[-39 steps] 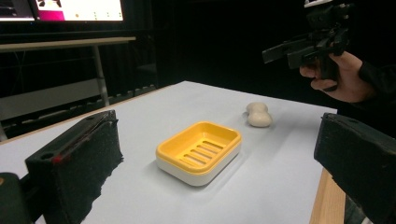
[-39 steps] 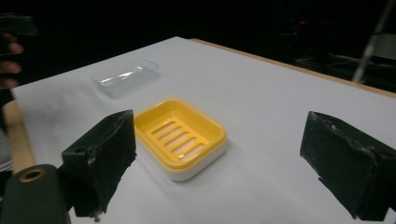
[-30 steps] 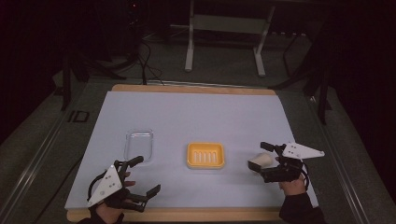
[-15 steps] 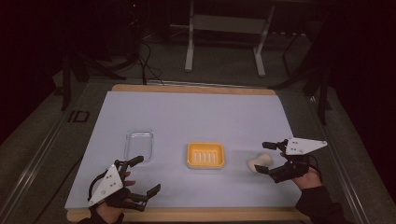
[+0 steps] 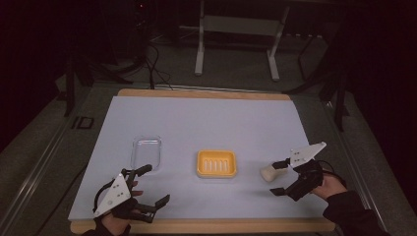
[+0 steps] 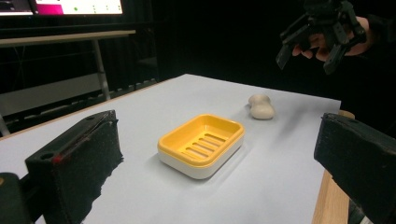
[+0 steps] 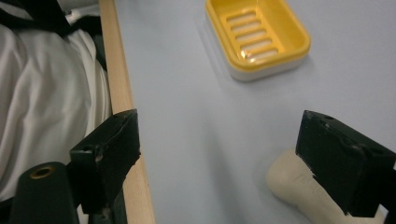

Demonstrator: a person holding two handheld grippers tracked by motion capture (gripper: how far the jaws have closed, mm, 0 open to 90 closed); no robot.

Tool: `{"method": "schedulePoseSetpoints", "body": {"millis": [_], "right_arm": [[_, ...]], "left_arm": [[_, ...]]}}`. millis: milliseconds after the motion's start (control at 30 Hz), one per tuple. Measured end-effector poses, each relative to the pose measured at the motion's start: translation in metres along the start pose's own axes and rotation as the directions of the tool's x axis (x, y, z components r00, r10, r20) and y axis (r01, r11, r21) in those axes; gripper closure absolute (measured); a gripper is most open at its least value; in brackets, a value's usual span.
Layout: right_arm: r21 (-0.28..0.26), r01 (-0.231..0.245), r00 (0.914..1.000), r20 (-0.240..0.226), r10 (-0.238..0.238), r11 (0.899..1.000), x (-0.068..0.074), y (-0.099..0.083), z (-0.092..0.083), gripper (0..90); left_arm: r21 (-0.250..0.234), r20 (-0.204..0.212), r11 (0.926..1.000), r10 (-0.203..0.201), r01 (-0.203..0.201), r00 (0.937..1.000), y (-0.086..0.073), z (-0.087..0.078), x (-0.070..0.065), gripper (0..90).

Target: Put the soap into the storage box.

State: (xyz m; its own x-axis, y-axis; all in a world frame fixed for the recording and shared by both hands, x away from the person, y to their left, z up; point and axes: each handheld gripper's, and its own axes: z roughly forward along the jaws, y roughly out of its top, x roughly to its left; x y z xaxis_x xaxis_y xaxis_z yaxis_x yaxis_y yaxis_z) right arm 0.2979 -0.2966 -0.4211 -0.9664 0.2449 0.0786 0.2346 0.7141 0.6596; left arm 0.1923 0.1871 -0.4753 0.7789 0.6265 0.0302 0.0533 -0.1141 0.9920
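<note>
A yellow soap dish sits mid-table, also in the left gripper view and the right gripper view. A cream bar of soap lies on the mat to its right. My right gripper hovers just right of the soap, raised off the table. It is open and its jaws have just been opening. Nothing is between them; the soap lies below the far jaw. My left gripper stands open near the front left, empty.
A clear plastic lid lies left of the dish, just beyond my left gripper. The pale mat covers a wooden board whose front edge runs near my right gripper. White cloth on the person is past that edge.
One second ago the soap sat between the right gripper's jaws. It now lies on the mat, and the gripper has drawn back to the right. The left gripper has stayed put.
</note>
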Motion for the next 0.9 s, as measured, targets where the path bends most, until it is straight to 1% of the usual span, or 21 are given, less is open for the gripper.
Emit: {"method": "schedulePoseSetpoints", "body": {"millis": [33, 67, 100, 133, 200, 233, 267, 300, 367, 400, 467, 500, 567, 667, 700, 767, 800, 833, 867, 900], "right_arm": [[0.000, 0.000, 1.0000, 0.000, 0.000, 1.000, 0.000, 0.000, 0.000, 13.3], [0.018, -0.008, 1.0000, -0.002, 0.008, 1.000, -0.001, 0.001, 0.002, 12.8], [0.050, -0.015, 0.9999, 0.003, 0.015, 0.999, -0.002, 0.004, 0.004, 12.3], [0.063, -0.020, 0.9998, 0.001, 0.020, 0.998, -0.003, 0.006, 0.004, 11.7], [0.096, -0.014, 0.9998, 0.018, 0.012, 0.995, -0.004, 0.008, 0.005, 11.2], [0.122, -0.004, 0.9998, 0.020, 0.002, 0.993, -0.004, 0.010, 0.006, 11.2], [0.149, -0.006, 0.9999, 0.010, 0.004, 0.989, -0.004, 0.011, 0.007, 11.3], [0.179, -0.010, 0.9999, -0.010, 0.012, 0.984, -0.004, 0.012, 0.008, 11.2], [0.228, 0.004, 0.9997, -0.023, 0.002, 0.974, -0.004, 0.013, 0.011, 11.3], [0.255, 0.008, 0.9995, -0.031, 0.000, 0.967, -0.004, 0.013, 0.013, 11.2], [0.282, 0.009, 0.9997, -0.024, -0.003, 0.959, -0.005, 0.013, 0.014, 11.4], [0.294, 0.004, 0.9994, -0.033, 0.006, 0.956, -0.005, 0.014, 0.015, 11.6], [0.307, 0.007, 0.9994, -0.036, 0.005, 0.952, -0.007, 0.014, 0.016, 11.6], [0.346, 0.014, 0.9989, -0.048, 0.003, 0.938, -0.009, 0.014, 0.017, 11.6], [0.355, 0.027, 0.9985, -0.055, -0.007, 0.934, -0.009, 0.014, 0.018, 11.6], [0.396, 0.032, 0.9974, -0.072, -0.003, 0.918, -0.009, 0.014, 0.021, 11.6], [0.396, 0.032, 0.9974, -0.072, -0.003, 0.918, -0.009, 0.014, 0.021, 11.6], [0.425, 0.038, 0.9966, -0.082, -0.004, 0.904, -0.009, 0.014, 0.023, 11.6], [0.472, 0.040, 0.9960, -0.089, 0.003, 0.880, -0.008, 0.014, 0.027, 11.6], [0.496, 0.042, 0.9955, -0.095, 0.006, 0.867, -0.009, 0.013, 0.029, 11.2]], "left_arm": [[0.000, 0.000, 1.0000, 0.000, 0.000, 1.0000, 0.000, 0.000, 0.000, 0.7], [0.000, 0.002, 1.0000, -0.001, 0.001, 1.0000, 0.000, 0.000, 0.000, 0.7], [0.001, 0.003, 1.0000, -0.001, 0.001, 1.0000, 0.000, 0.000, 0.000, 0.7], [0.003, 0.004, 1.0000, 0.000, 0.000, 1.0000, 0.000, 0.000, 0.000, 0.8], [0.004, 0.006, 1.0000, 0.001, -0.001, 1.0000, 0.000, 0.000, -0.001, 0.7], [0.004, 0.007, 1.0000, 0.001, -0.001, 1.0000, 0.000, 0.000, -0.001, 0.8], [0.004, 0.007, 1.0000, 0.001, -0.001, 1.0000, 0.000, 0.000, -0.001, 0.7], [0.004, 0.007, 1.0000, 0.001, -0.001, 1.0000, 0.000, 0.000, -0.001, 0.8], [0.004, 0.007, 1.0000, 0.000, 0.000, 1.0000, 0.000, 0.000, -0.001, 0.8], [0.004, 0.008, 1.0000, 0.000, 0.000, 1.0000, 0.000, 0.000, -0.001, 0.7], [0.006, 0.008, 1.0000, 0.002, -0.002, 1.0000, 0.000, 0.001, -0.001, 0.8], [0.005, 0.009, 1.0000, 0.001, -0.001, 1.0000, 0.000, 0.001, -0.001, 0.8], [0.006, 0.009, 1.0000, 0.002, -0.002, 1.0000, 0.000, 0.001, -0.001, 0.8], [0.008, 0.012, 1.0000, 0.000, 0.000, 0.9999, -0.001, 0.001, -0.001, 0.8], [0.009, 0.012, 1.0000, 0.000, -0.001, 0.9999, -0.001, 0.001, -0.001, 0.7], [0.009, 0.014, 1.0000, 0.000, 0.000, 0.9999, -0.001, 0.001, -0.001, 0.8], [0.009, 0.014, 1.0000, 0.000, 0.000, 0.9999, -0.001, 0.001, -0.001, 0.7], [0.009, 0.014, 1.0000, 0.000, 0.000, 0.9999, -0.001, 0.001, -0.001, 0.7], [0.008, 0.014, 1.0000, 0.000, 0.000, 0.9999, -0.001, 0.001, -0.001, 0.7], [0.008, 0.014, 1.0000, 0.000, 0.000, 0.9999, -0.001, 0.001, -0.001, 0.7]]}}
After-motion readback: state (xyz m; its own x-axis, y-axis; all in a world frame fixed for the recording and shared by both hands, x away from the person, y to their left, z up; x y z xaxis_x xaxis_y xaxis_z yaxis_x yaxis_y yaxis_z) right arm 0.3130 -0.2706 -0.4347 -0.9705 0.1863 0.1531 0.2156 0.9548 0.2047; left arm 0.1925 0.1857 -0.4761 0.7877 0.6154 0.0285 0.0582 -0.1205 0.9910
